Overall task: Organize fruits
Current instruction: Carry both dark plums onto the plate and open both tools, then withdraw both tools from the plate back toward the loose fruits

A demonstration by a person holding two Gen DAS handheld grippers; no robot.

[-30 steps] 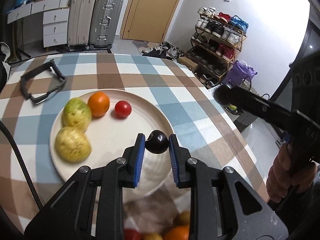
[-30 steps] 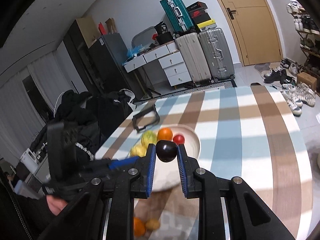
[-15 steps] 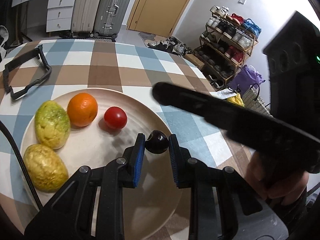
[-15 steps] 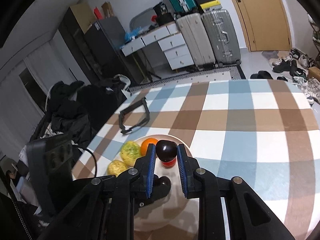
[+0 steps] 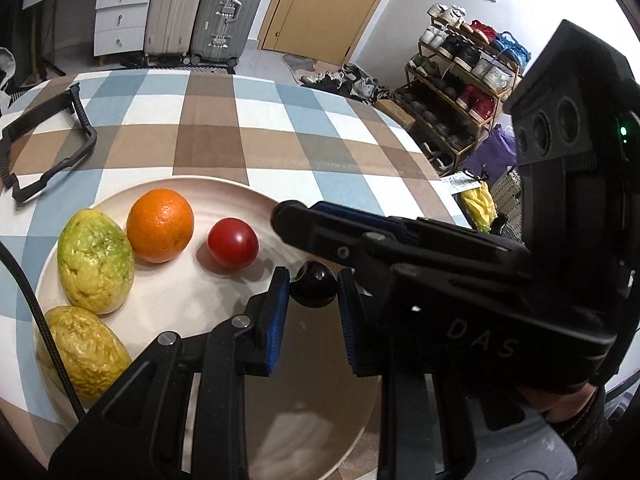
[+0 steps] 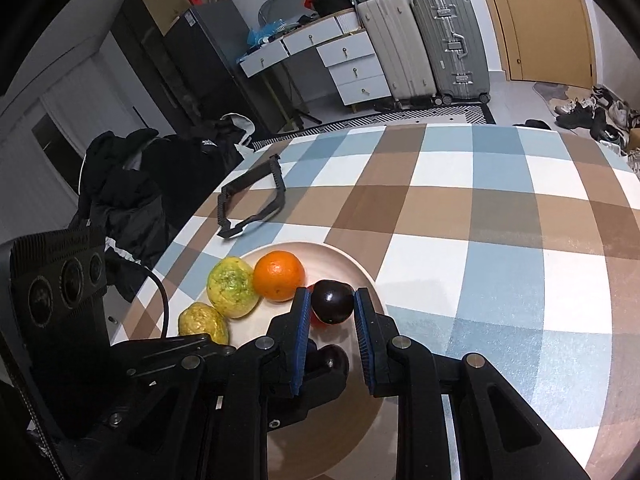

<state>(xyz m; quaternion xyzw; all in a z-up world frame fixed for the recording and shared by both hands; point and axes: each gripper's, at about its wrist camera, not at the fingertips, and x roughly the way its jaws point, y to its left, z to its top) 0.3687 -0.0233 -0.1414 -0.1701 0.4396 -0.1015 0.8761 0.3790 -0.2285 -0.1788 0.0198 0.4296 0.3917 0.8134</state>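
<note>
Lived-in home, suitcases (image 6: pixel 424 44) by the door (image 5: pixel 332 4), loaded shoe rack (image 5: pixel 464 76) (entryway), checked tablecloth (image 6: pixel 480 216)

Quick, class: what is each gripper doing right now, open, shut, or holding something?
Left gripper: shut on a dark plum above the plate.
Right gripper: shut on another dark plum.

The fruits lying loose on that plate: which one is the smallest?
The red tomato. It is round, smooth and red, clearly smaller than the orange beside it and the two bumpy yellow-green fruits at the plate's left side.
</note>
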